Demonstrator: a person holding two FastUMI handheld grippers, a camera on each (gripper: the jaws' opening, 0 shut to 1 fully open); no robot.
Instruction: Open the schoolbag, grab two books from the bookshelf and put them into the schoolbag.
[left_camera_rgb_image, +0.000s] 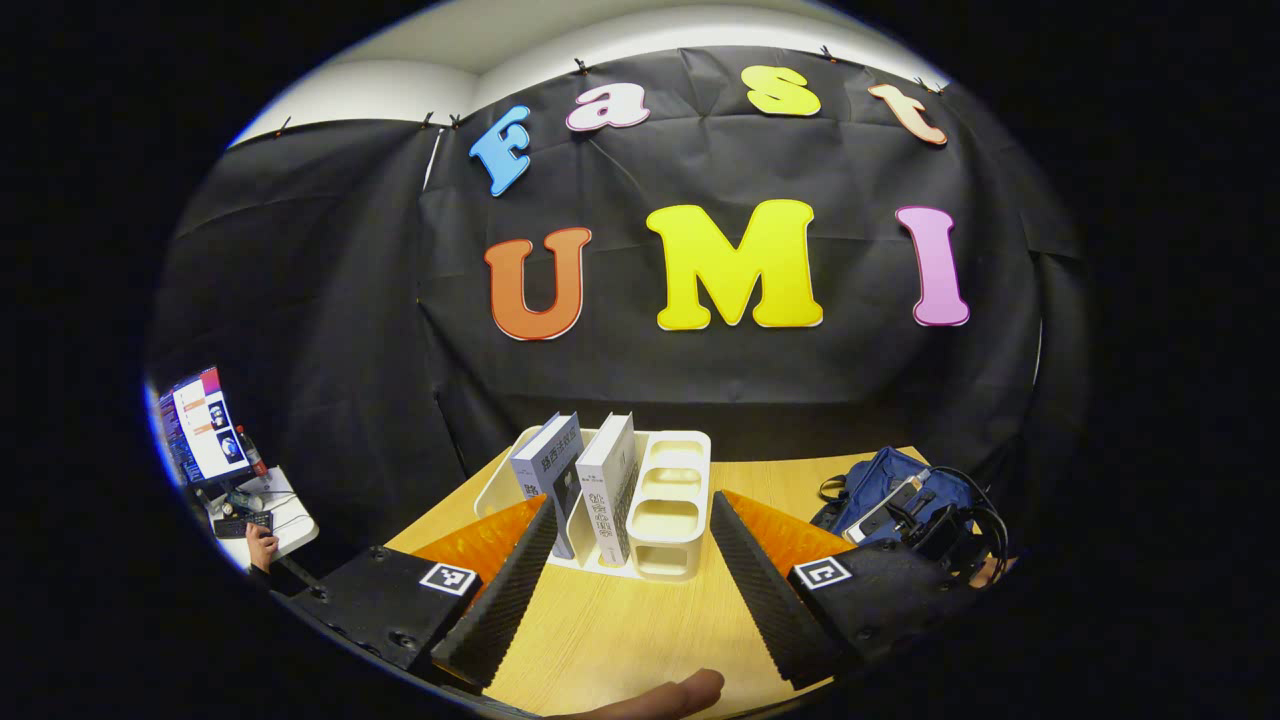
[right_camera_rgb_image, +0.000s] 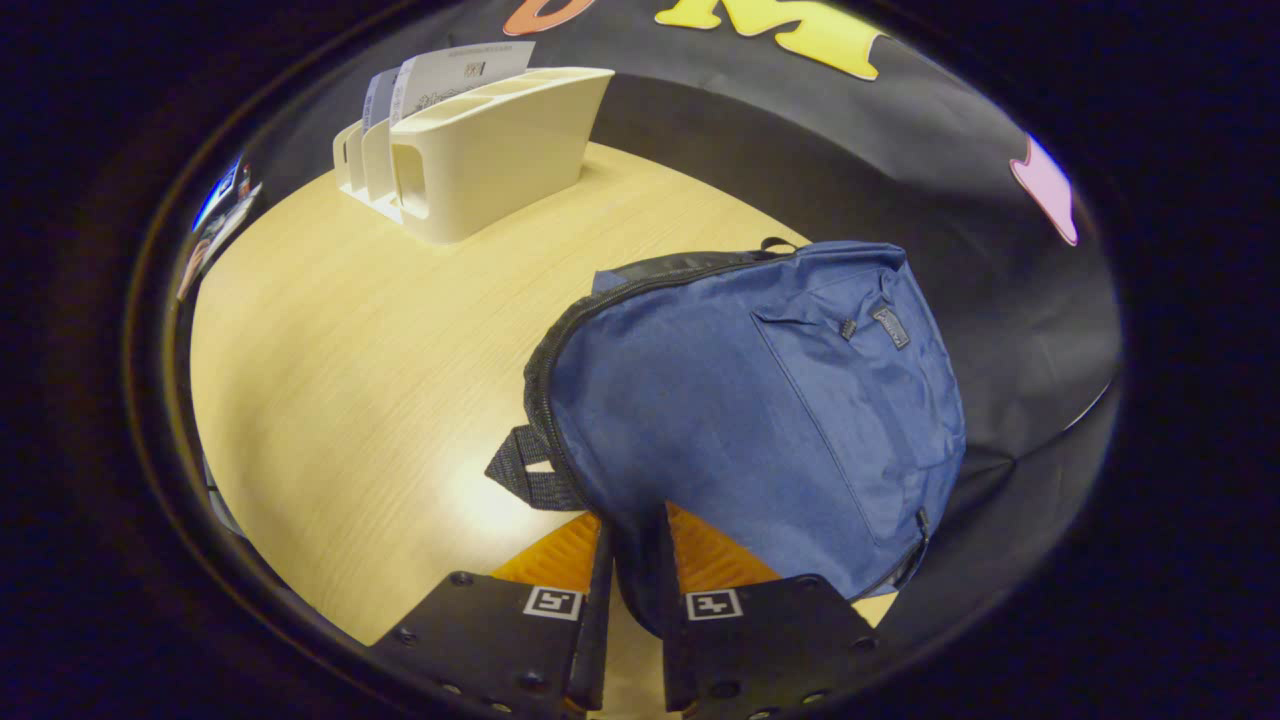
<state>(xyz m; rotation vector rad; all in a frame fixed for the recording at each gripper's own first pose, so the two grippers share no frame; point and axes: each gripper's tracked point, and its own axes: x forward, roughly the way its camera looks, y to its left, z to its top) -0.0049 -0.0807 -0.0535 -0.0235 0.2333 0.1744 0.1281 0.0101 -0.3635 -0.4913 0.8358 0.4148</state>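
Left gripper view: two books (left_camera_rgb_image: 580, 480)

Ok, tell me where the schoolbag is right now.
In the right gripper view the schoolbag lies on the table, its near edge pinched in the right hand-held gripper, with the bookshelf farther back to its left.

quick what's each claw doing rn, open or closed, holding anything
Left claw: open, holding nothing, facing the books in the bookshelf.
Right claw: closed on the near edge of the schoolbag.
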